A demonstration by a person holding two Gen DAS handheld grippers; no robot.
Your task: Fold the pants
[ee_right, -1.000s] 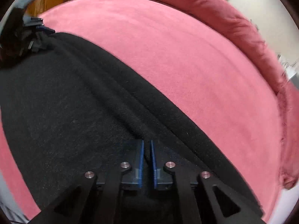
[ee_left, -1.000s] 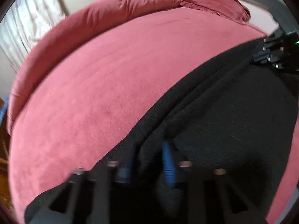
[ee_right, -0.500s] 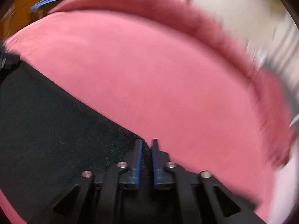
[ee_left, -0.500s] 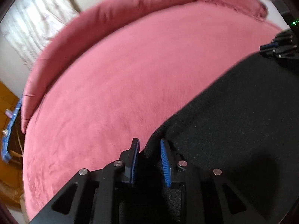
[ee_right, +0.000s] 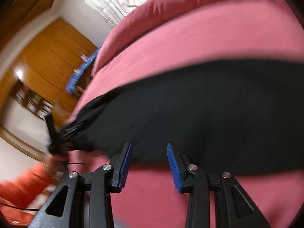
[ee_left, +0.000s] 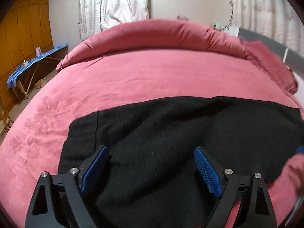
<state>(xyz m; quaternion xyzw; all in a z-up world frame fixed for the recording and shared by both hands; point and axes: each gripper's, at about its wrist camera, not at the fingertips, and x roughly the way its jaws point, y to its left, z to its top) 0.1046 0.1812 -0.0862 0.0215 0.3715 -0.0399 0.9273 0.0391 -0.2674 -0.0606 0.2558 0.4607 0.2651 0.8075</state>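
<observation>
**Both grippers off the pants, jaws apart**

Landmark = pink bed cover [ee_left: 152, 79].

- Black pants [ee_left: 180, 133] lie spread across the near part of the bed cover, as a wide dark band running side to side. Far edge is fairly straight, a few soft ridges in the middle. One vertical seam line shows near the band's left end in the left wrist view.
- Left gripper [ee_left: 151, 168]: jaws have just been opening and now stand wide. Blue pads [ee_left: 207, 172] sit apart above the cloth; fabric shows in the gap, but neither pad presses on it. Nothing is held.
- Right gripper [ee_right: 149, 161]: jaws have just been opening too, and stand partly apart, with a narrower gap than the left. It sits at the near edge of the pants, over the line where black cloth meets the bed cover. The pads pinch nothing.
- The right wrist view is tilted and motion-blurred. The left gripper shows as a dark smear at the left end of the pants, with an orange sleeve [ee_right: 22, 186] below it. No detail is readable there.
- Rolled pink bolster [ee_left: 152, 36] runs along the far edge of the bed cover.
- Beyond the bed cover: white curtains [ee_left: 114, 1], an orange-brown wardrobe [ee_left: 24, 28] and a blue-topped ironing board [ee_left: 34, 62].
</observation>
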